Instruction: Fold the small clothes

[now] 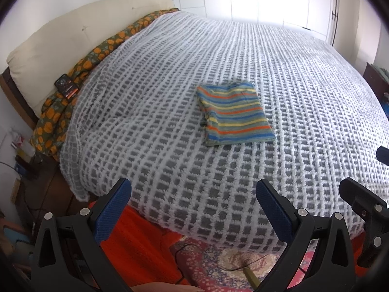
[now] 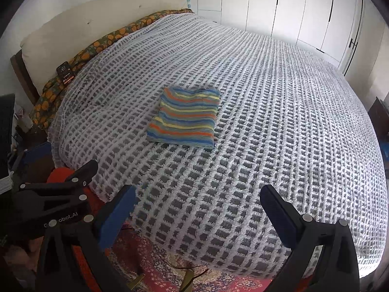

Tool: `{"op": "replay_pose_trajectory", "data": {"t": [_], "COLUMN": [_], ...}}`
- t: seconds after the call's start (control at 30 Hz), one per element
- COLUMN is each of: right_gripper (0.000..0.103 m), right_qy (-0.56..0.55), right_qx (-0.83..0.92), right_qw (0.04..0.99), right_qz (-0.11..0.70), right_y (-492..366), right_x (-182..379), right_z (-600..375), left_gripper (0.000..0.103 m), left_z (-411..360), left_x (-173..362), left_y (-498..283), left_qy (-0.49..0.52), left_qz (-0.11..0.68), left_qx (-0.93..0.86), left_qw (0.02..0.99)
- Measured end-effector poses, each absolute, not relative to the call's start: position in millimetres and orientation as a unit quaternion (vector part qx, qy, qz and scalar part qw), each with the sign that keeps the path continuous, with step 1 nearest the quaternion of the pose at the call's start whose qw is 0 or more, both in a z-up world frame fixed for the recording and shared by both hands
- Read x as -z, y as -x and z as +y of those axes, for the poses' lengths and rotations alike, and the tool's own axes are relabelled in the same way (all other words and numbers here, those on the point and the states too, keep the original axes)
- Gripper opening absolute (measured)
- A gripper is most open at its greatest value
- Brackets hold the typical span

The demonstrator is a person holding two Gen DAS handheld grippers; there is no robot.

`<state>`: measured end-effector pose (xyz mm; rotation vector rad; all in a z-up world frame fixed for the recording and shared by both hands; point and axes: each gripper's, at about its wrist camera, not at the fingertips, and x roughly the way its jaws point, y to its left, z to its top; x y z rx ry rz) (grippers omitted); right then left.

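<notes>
Both grippers hang wide apart and empty over the bed's near edge: left gripper [image 1: 193, 194], then right gripper [image 2: 198, 200]. Well ahead of them, mid-blanket [image 1: 279, 73], the striped garment [image 1: 234, 114] lies folded into a flat rectangle, long axis running away from the cameras, stripes crosswise. Only the left view shows stacked layers along its left side; the right view shows a thick edge nearest the camera.

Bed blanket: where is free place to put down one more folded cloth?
The checked blanket lies bare right of the folded striped shirt, toward the wardrobe doors, and between the shirt and the near bed edge. It is crowded only by the headboard, where a phone lies.
</notes>
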<state>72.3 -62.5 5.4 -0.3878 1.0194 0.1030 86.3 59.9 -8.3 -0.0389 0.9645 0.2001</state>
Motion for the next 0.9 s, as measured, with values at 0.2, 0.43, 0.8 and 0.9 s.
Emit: {"op": "replay_pose_trajectory", "data": {"t": [0.2,0.43,0.8,0.9], "right_gripper": [0.101,0.101,0.101,0.101], "right_qy": [0.186,0.19,0.191,0.192], "right_qx": [-0.05,-0.05,-0.049,-0.05], "right_qw": [0.853,0.854,0.854,0.855], "right_qz": [0.484,0.482,0.482,0.48], "right_y": [-72.1,-72.1,-71.7,-71.7], "right_x": [-5.8,-6.7,-6.6,-6.7], "right_z": [-62.7,-61.0,-60.0,-59.4], "left_gripper": [0.102,0.102,0.102,0.102], "left_z": [60.3,61.0,63.9,66.5], "left_x": [8.9,7.1,7.0,5.8], "left_y": [-86.1,-85.1,-83.5,-81.4], "left_qy": [0.018,0.018,0.021,0.024], "left_qz": [0.464,0.462,0.463,0.462], "left_qx": [-0.098,-0.1,-0.103,-0.106], "left_qw": [0.88,0.881,0.88,0.88]}}
